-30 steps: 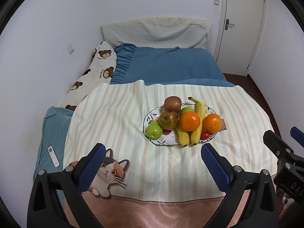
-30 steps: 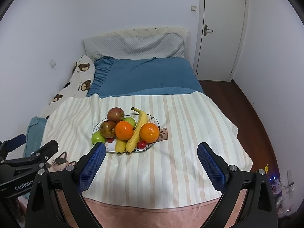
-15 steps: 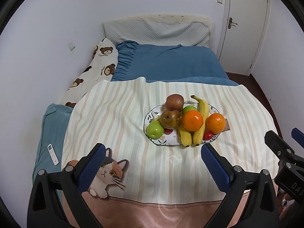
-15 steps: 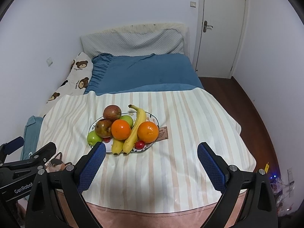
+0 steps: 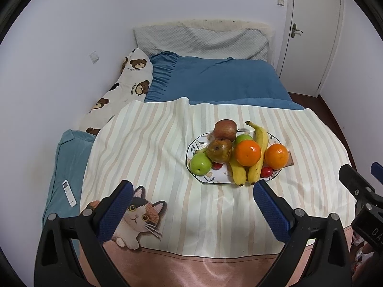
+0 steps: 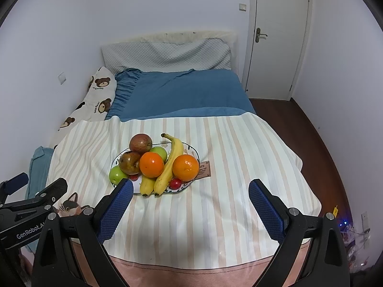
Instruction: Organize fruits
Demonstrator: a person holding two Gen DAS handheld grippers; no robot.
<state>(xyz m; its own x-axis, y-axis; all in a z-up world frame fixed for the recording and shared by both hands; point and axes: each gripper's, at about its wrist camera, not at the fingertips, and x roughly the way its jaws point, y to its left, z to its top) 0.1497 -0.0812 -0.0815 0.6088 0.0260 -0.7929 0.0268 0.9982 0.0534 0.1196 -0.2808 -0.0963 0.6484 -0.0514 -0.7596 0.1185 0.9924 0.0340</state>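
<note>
While the fruits sit heaped on the oval plate (image 6: 195, 156), both grippers hover short of it with nothing held. The plate lies near the middle of the striped blanket (image 6: 239, 157), which covers the near end of the bed (image 6: 186, 93); its long axis runs roughly left to right across the blanket. Two bananas (image 6: 170, 162) lie side by side along the plate's short axis, stem ends pointing toward the pillow (image 6: 165, 55) and tips overhanging the near rim. One orange (image 6: 151, 164) rests against their left flank, a second orange (image 6: 185, 167) against the right. A red apple (image 6: 140, 143) sits at the far-left rim, a brownish pear (image 6: 129, 162) just before it, and a green apple (image 6: 116, 175) at the left end; another green apple (image 6: 160, 152) is wedged behind the first orange. Small red fruits (image 6: 176, 183) lie low under the pile. Stacking this tight likely keeps the round fruit from rolling. The right gripper (image 6: 190, 209) has its jaws spread wide, centred slightly right of the plate; the left gripper (image 5: 191, 209) is likewise spread, nearer the blanket's left corner, above a cat print (image 5: 136, 217). A remote (image 5: 69, 192) lies on the teal cushion (image 5: 69, 157) past the blanket's left edge.
</note>
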